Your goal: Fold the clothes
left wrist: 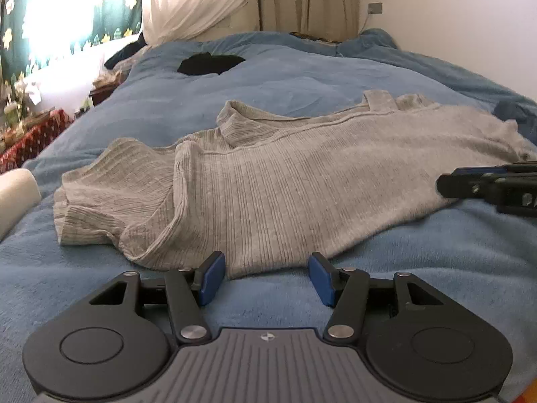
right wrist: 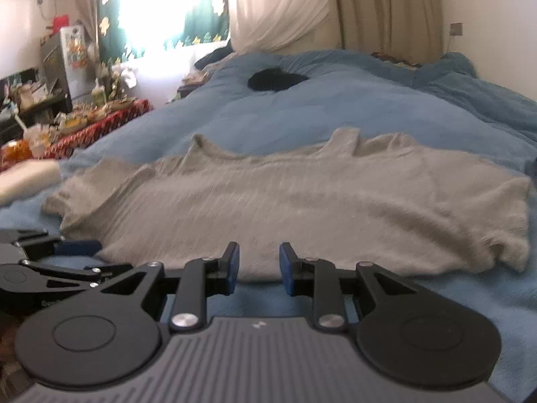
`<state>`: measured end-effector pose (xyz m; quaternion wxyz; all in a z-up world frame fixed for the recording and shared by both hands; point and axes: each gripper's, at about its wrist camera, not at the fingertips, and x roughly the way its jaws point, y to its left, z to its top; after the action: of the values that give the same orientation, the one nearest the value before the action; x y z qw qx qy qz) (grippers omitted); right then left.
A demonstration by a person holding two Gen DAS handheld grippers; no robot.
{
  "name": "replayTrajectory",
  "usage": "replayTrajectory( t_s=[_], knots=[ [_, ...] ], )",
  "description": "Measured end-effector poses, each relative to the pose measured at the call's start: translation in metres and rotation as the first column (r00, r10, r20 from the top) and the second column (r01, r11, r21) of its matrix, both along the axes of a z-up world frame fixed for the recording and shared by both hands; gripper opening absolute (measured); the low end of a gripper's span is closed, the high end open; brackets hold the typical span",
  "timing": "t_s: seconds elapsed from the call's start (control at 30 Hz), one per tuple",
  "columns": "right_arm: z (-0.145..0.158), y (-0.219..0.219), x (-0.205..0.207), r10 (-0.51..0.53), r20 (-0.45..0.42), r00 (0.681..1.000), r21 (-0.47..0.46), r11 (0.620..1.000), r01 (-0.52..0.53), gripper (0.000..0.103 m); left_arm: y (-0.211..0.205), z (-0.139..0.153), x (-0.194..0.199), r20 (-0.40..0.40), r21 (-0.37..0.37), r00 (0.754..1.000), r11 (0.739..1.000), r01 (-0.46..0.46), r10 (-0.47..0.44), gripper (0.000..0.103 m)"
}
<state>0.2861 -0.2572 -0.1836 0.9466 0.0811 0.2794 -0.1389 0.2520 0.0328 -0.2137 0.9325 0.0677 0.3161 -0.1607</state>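
A grey ribbed knit top lies spread on the blue blanket, its neck toward the far side and one short sleeve bunched at the left. My left gripper stands open at the top's near edge, with the hem just in front of its blue pads. In the right wrist view the same top stretches across the bed. My right gripper is open with a narrower gap, its tips at the near hem and nothing pressed between them. Each gripper shows in the other's view: the right gripper and the left gripper.
A black garment lies farther up the bed. A white roll sits at the bed's left edge. Beyond it stands a cluttered side table with a red cloth. Curtains and a wall close the far side.
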Motion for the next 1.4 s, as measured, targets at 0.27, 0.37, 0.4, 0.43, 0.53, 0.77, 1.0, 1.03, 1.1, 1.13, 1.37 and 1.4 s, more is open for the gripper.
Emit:
replayTrajectory(
  t_s=[0.27, 0.37, 0.4, 0.43, 0.53, 0.77, 1.0, 1.03, 1.1, 1.13, 1.37, 1.4],
  knots=[
    [-0.029, 0.011, -0.009, 0.019, -0.037, 0.999, -0.018, 1.0, -0.02, 0.031, 0.017, 0.02, -0.01, 0.088, 0.026, 0.996, 0.999, -0.037, 0.035, 0.055],
    [-0.03, 0.011, -0.01, 0.018, -0.033, 0.999, -0.014, 1.0, -0.018, 0.031, 0.029, 0.028, -0.003, 0.068, -0.009, 0.997, 1.0, -0.022, 0.023, 0.055],
    [-0.03, 0.01, -0.009, 0.017, -0.033, 0.999, -0.013, 1.0, -0.018, 0.031, 0.031, 0.03, -0.002, 0.064, -0.02, 0.998, 1.0, -0.012, 0.014, 0.055],
    [-0.03, 0.011, -0.009, 0.018, -0.033, 0.999, -0.014, 1.0, -0.018, 0.031, 0.031, 0.03, 0.0, 0.061, -0.02, 0.998, 1.0, -0.005, 0.006, 0.055],
    [-0.03, 0.011, -0.009, 0.019, -0.031, 0.999, -0.016, 1.0, -0.019, 0.031, 0.027, 0.024, 0.009, 0.047, 0.045, 0.999, 0.999, 0.006, -0.008, 0.055],
    [-0.031, 0.01, -0.01, 0.02, -0.024, 1.0, -0.017, 1.0, -0.02, 0.032, 0.041, 0.019, 0.023, -0.063, -0.027, 0.996, 0.997, -0.067, 0.065, 0.055],
    [-0.032, 0.009, -0.01, 0.021, -0.011, 1.0, -0.009, 1.0, -0.021, 0.033, 0.026, 0.048, 0.02, 0.021, -0.056, 1.0, 0.998, 0.005, -0.004, 0.055],
    [-0.032, 0.009, -0.01, 0.02, -0.011, 1.0, -0.011, 1.0, -0.02, 0.034, 0.023, 0.045, 0.026, 0.012, -0.051, 1.0, 0.999, 0.004, -0.003, 0.055],
    [-0.033, 0.01, -0.01, 0.019, -0.01, 1.0, -0.011, 1.0, -0.019, 0.034, 0.02, 0.039, 0.037, -0.012, -0.044, 1.0, 0.999, 0.0, -0.001, 0.055],
    [-0.033, 0.009, -0.01, 0.019, -0.009, 1.0, -0.01, 1.0, -0.019, 0.034, 0.02, 0.034, 0.044, -0.035, -0.044, 0.999, 0.999, -0.006, 0.005, 0.055],
    [-0.035, 0.01, -0.012, 0.017, 0.0, 1.0, -0.015, 1.0, -0.017, 0.034, 0.036, 0.015, 0.052, -0.112, -0.07, 0.991, 0.994, -0.079, 0.071, 0.055],
    [-0.036, 0.01, -0.012, 0.018, 0.002, 1.0, -0.017, 1.0, -0.018, 0.034, 0.038, 0.017, 0.049, -0.106, -0.07, 0.992, 0.994, -0.082, 0.074, 0.055]
  ],
)
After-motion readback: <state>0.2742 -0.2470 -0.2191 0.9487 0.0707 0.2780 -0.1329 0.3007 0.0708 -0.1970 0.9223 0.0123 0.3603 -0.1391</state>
